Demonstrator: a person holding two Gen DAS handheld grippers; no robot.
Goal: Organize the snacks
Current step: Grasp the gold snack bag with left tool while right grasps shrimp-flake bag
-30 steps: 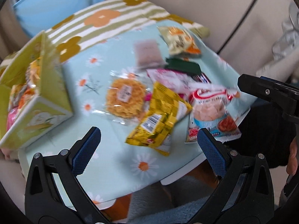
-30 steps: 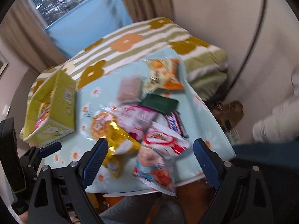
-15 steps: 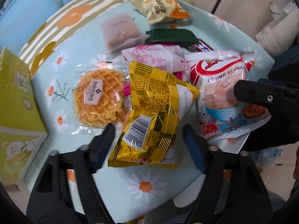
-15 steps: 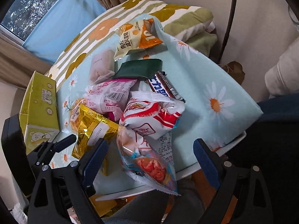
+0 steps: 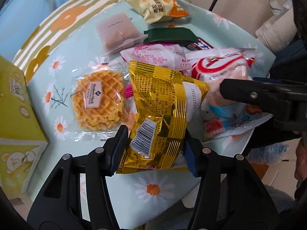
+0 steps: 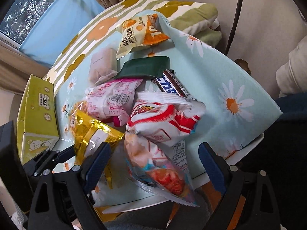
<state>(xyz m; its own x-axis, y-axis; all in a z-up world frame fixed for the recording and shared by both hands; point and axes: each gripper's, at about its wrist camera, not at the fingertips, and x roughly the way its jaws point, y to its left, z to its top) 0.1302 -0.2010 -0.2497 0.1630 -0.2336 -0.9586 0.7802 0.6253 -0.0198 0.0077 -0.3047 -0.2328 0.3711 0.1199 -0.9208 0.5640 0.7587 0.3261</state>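
Several snack packets lie heaped on a small table with a daisy cloth. My left gripper points steeply down and its jaws are closing on the lower end of a gold foil snack bag; both blue pads press its crumpled sides. My right gripper stands open, its fingers astride a red, white and blue shrimp-flake bag without touching it. One of its fingers crosses that bag in the left wrist view.
A yellow-green carton stands at the table's left. Beside the gold bag lies a wrapped waffle. Behind are a pink packet, a dark green packet, a mauve packet, a cream-orange packet and a chocolate bar.
Both grippers have come down close over the heap. The left jaws have narrowed from wide open until they grip the gold bag. The right jaws kept their width.
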